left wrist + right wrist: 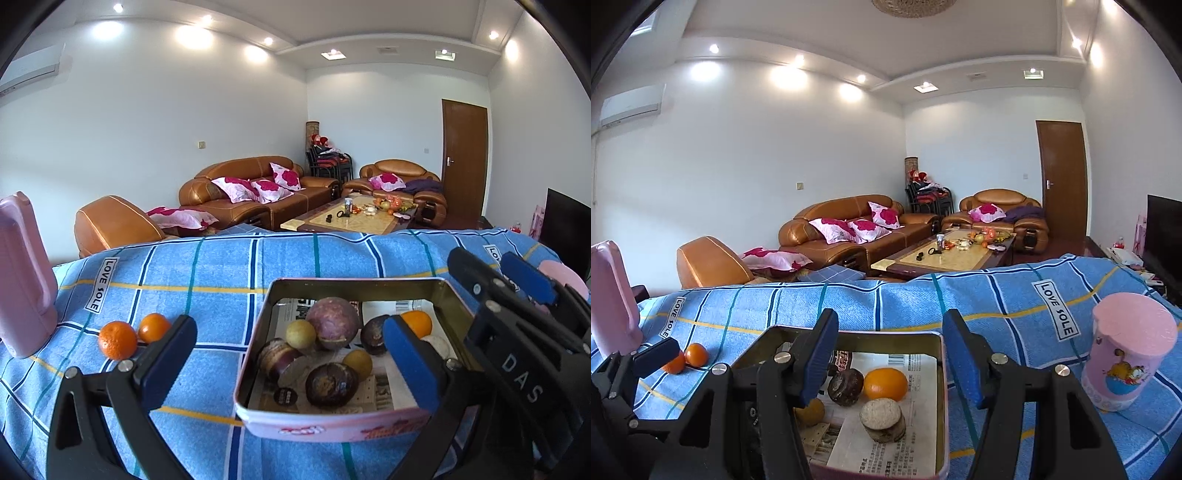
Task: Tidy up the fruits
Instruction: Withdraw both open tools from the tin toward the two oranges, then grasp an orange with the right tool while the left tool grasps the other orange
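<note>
Tin point(255, 354): rectangular, pink-sided, open top, on the blue checked cloth point(221, 266); its long axis runs away from the cameras toward the sofa point(255, 188) (as far as the fisheye lets one judge); lined with newspaper point(908, 454).
Fruit in tin: a large purple round one point(332, 321), two darker ones, two small yellow ones, an orange point(885, 384) at the far right, and a pale cut disc point(882, 417) lying flat beside it.
Loose fruit: two tangerines point(117, 339) touching each other on the cloth, left of the tin, just beside the pink jug point(22, 273).
Left gripper point(291, 354): fingers spread wide, nothing between the pads, straddling the tin's left wall.
Right gripper point(890, 358): fingers part-way apart, pinching nothing, over the tin's far end.
Cup point(1126, 350): pink, upright, right of the tin, apart from it.
</note>
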`<state>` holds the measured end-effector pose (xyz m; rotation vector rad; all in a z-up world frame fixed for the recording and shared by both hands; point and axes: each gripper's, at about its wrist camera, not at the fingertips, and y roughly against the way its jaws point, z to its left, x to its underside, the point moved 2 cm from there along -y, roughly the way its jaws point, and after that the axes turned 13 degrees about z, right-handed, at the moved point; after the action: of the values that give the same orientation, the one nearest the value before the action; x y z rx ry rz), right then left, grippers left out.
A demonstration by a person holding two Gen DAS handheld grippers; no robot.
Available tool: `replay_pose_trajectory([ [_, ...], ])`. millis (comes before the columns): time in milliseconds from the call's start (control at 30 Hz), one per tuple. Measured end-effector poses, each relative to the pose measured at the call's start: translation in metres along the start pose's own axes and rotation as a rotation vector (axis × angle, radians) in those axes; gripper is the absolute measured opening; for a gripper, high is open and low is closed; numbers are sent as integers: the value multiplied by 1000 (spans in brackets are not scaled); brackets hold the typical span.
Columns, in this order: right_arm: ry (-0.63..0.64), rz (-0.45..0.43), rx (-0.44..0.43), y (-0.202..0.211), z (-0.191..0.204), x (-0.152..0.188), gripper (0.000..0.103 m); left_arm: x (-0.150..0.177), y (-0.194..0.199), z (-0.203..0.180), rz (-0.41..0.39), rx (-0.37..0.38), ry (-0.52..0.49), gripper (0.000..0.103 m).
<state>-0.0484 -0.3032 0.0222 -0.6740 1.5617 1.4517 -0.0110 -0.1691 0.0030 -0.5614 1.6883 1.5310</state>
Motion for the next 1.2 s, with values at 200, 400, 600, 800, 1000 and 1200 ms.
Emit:
replay_pose_trajectory([
  [200,18,-11,35,12,4,5,61,2,0,8,32,-44,-16,103],
  [400,-20,21,4,10,6,1,61,-17,11,49,-13,-95,-54,103],
  [600,-79,32,-71,6,33,-19,61,-38,7,113,-52,-171,46,103],
  [800,-80,27,-109,-17,84,-26,61,-22,-11,152,-50,-249,72,103],
  [1000,-109,37,-146,-43,132,-25,61,-10,-14,177,-65,-287,79,103],
  [1200,-97,68,-187,-60,169,-16,61,-6,-14,191,-57,-273,103,103],
])
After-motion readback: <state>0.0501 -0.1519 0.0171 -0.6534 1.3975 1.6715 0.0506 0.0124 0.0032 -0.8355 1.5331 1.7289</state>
